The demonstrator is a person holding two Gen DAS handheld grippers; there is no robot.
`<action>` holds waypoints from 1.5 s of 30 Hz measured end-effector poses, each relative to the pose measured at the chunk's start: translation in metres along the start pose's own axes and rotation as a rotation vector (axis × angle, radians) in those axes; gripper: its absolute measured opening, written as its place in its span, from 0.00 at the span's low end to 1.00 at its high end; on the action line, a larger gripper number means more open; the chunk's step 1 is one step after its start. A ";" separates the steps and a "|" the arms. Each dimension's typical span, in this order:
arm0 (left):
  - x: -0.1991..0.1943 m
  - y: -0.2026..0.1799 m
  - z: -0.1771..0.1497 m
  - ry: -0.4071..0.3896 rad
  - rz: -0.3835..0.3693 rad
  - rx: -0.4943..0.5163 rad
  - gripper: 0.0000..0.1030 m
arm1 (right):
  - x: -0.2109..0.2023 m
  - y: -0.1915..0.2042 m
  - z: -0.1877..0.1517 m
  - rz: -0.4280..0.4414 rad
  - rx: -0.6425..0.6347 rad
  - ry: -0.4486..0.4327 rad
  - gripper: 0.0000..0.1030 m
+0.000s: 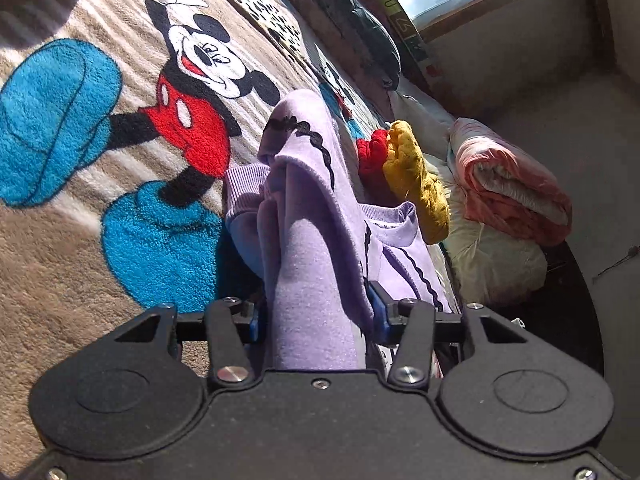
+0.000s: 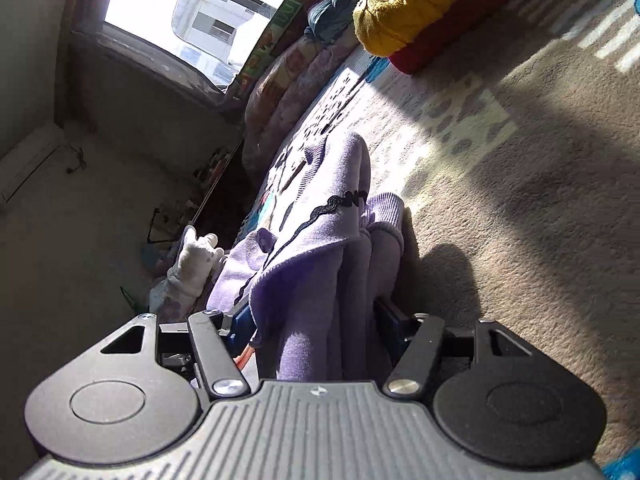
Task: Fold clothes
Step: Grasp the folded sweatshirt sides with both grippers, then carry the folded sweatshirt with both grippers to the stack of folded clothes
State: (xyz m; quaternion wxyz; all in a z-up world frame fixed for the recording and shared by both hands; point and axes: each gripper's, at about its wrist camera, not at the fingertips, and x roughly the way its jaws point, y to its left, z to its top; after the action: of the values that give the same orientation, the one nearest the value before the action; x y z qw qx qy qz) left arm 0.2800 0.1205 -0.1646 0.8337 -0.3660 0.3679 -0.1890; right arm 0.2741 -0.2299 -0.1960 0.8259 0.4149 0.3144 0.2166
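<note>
Nearest the lens in the left wrist view, the left gripper [image 1: 318,316] has its two blue-padded fingers [image 1: 378,312] clamped on a thick bunch of the lilac sweatshirt [image 1: 308,208], which fills the gap between them. From that grip the cloth runs forward, away from the tool, into a raised fold edged with black wavy trim [image 1: 316,140]; a ribbed cuff [image 1: 244,188] sits to the left of the fold. Beneath and to the left of the tool spreads a fleece blanket [image 1: 60,280] printed with a cartoon mouse in red shorts. Ahead and to the right of the garment lie a yellow cloth [image 1: 416,176] and a red cloth [image 1: 370,156], touching each other. Farther right rests a rolled pink quilt [image 1: 516,188] on a cream pillow [image 1: 496,268].

Seen from the right wrist, the right gripper [image 2: 316,320] likewise pinches the same lilac sweatshirt [image 2: 320,264], folds of it packed between its fingers [image 2: 242,322]. The garment stretches forward from the tool, its black trim [image 2: 340,204] crossing the top and a ribbed cuff [image 2: 386,212] hanging to the right. Right of the tool lies the beige blanket [image 2: 520,208]. Far ahead sit the yellow cloth [image 2: 416,4] over the red cloth [image 2: 448,36]. Left of the tool, a white stuffed toy [image 2: 192,264] is visible.
</note>
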 end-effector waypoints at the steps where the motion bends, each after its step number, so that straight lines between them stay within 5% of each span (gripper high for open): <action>1: -0.002 0.002 -0.001 0.002 0.002 0.001 0.71 | -0.004 -0.004 -0.004 -0.001 -0.004 -0.015 0.81; 5: -0.008 0.009 -0.004 -0.003 -0.005 0.004 0.82 | -0.002 0.001 -0.010 -0.016 -0.018 -0.025 0.85; 9: 0.001 0.012 -0.010 -0.029 -0.022 0.015 0.80 | 0.011 0.004 -0.017 -0.046 -0.052 -0.052 0.79; 11: 0.008 0.011 -0.012 -0.022 -0.058 0.000 0.59 | 0.019 -0.001 -0.019 0.008 0.032 -0.039 0.53; 14: 0.006 0.011 -0.014 -0.031 -0.100 -0.038 0.46 | 0.015 -0.001 -0.018 0.065 0.117 -0.067 0.44; 17: -0.013 0.011 -0.008 -0.069 -0.140 -0.075 0.43 | 0.014 0.017 -0.015 0.130 0.116 -0.080 0.42; 23: -0.075 0.015 0.020 -0.257 -0.176 -0.115 0.43 | 0.061 0.069 0.004 0.304 0.098 -0.040 0.42; 34: -0.172 0.030 0.076 -0.652 -0.057 -0.088 0.43 | 0.207 0.194 0.042 0.551 -0.049 0.164 0.42; 40: -0.202 0.031 0.132 -0.793 -0.041 -0.083 0.43 | 0.276 0.269 0.072 0.672 -0.118 0.199 0.42; 45: -0.223 0.024 0.189 -0.895 -0.044 -0.048 0.43 | 0.341 0.314 0.092 0.772 -0.043 0.243 0.42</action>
State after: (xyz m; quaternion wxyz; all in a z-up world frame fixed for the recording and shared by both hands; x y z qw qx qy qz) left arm 0.2765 0.3559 0.0101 0.8978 -0.4388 -0.0327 -0.0208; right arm 0.5491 0.1068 -0.0121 0.6493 0.4564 0.2262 0.5647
